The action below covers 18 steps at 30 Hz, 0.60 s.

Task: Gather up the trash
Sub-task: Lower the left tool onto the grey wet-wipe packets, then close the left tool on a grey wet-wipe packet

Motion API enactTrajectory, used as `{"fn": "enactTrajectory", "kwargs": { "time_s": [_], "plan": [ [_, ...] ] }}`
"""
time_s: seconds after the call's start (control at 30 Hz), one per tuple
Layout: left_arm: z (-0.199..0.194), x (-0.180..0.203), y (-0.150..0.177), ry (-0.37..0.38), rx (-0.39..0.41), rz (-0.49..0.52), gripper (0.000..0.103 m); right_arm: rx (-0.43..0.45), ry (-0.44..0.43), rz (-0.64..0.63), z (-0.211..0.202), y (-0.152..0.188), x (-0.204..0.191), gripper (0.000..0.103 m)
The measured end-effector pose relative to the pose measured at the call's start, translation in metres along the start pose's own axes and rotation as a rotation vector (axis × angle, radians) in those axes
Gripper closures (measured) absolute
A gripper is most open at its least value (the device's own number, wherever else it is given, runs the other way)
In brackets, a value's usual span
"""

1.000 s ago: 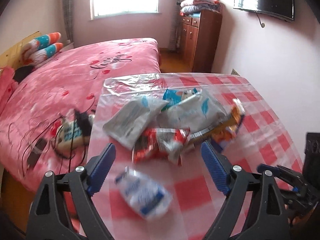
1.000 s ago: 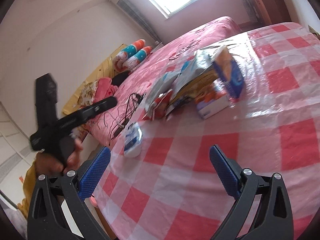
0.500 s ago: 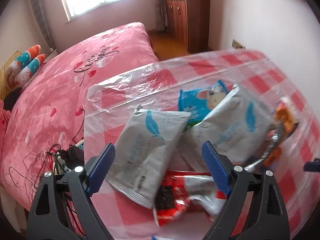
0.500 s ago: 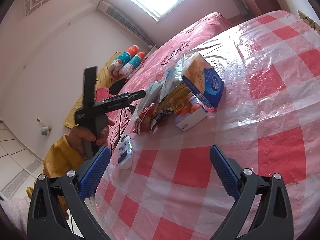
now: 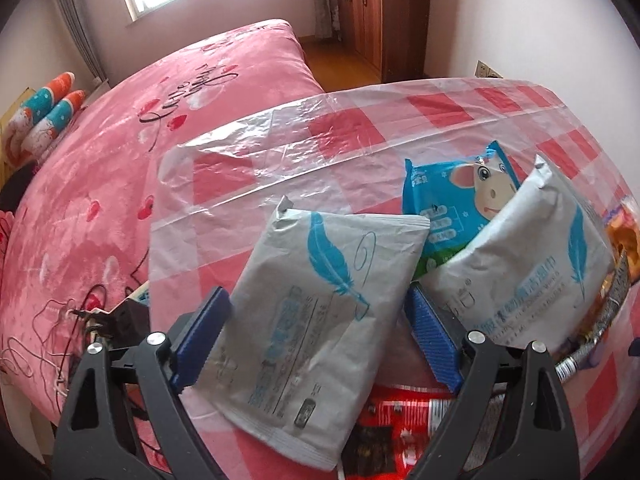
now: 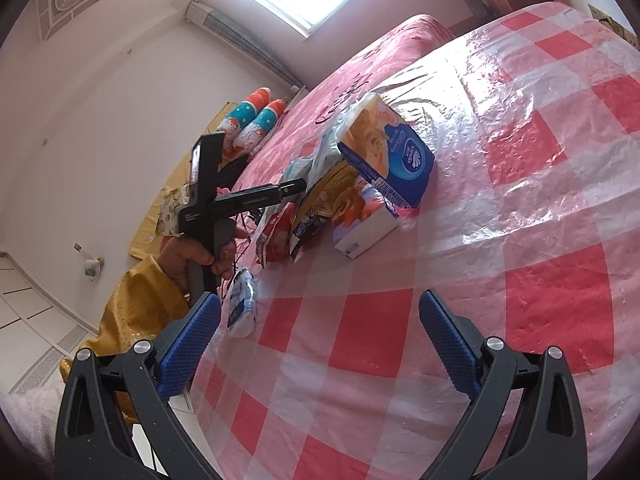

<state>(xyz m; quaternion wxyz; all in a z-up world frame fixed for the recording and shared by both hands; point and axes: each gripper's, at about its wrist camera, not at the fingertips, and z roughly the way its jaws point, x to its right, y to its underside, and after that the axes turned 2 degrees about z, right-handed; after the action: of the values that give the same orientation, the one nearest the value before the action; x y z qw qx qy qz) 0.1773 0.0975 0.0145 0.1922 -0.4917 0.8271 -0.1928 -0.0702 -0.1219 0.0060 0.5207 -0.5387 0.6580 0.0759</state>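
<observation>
A pile of trash lies on the red-checked table (image 5: 340, 128). In the left wrist view my left gripper (image 5: 316, 296) is open and low over the pile. A grey wipe packet with a blue feather (image 5: 316, 320) lies flat between its blue pads, filling most of the gap. Beside it lean a second grey packet (image 5: 532, 272), a blue cartoon-cow packet (image 5: 456, 200) and a red snack wrapper (image 5: 404, 420). My right gripper (image 6: 320, 308) stands open over bare cloth, short of a blue tissue box (image 6: 388, 148), a white carton (image 6: 360, 224) and a small white-and-blue packet (image 6: 242, 304).
A pink bed (image 5: 180, 120) runs along the table's left edge, with a power strip and cables (image 5: 100, 320) on it close to the table corner. A wooden cabinet (image 5: 372, 12) stands at the back. A person's hand (image 6: 192, 256) in a yellow sleeve holds the left tool.
My left gripper has moved forward and down over the pile; the grey feather packet now sits between its fingers, and the small white-and-blue packet has left its view. The right gripper has rolled slightly.
</observation>
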Motion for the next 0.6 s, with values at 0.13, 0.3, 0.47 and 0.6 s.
{"fn": "enactTrajectory", "kwargs": {
  "time_s": [0.13,0.3,0.47,0.6],
  "plan": [
    [0.003,0.000,0.000,0.017,0.010,-0.031,0.015,-0.001,0.000,-0.001,-0.001,-0.001,0.001,0.005],
    [0.002,0.007,0.006,0.027,0.012,-0.027,0.032,-0.001,0.003,-0.001,-0.003,-0.002,0.002,0.005],
    [-0.006,0.021,0.013,0.044,0.024,-0.015,0.043,0.005,0.010,0.001,-0.003,-0.002,0.001,0.005],
    [-0.017,0.040,0.023,0.079,0.037,-0.002,0.046,0.014,0.028,-0.001,-0.006,-0.004,0.003,0.005]
  ]
}}
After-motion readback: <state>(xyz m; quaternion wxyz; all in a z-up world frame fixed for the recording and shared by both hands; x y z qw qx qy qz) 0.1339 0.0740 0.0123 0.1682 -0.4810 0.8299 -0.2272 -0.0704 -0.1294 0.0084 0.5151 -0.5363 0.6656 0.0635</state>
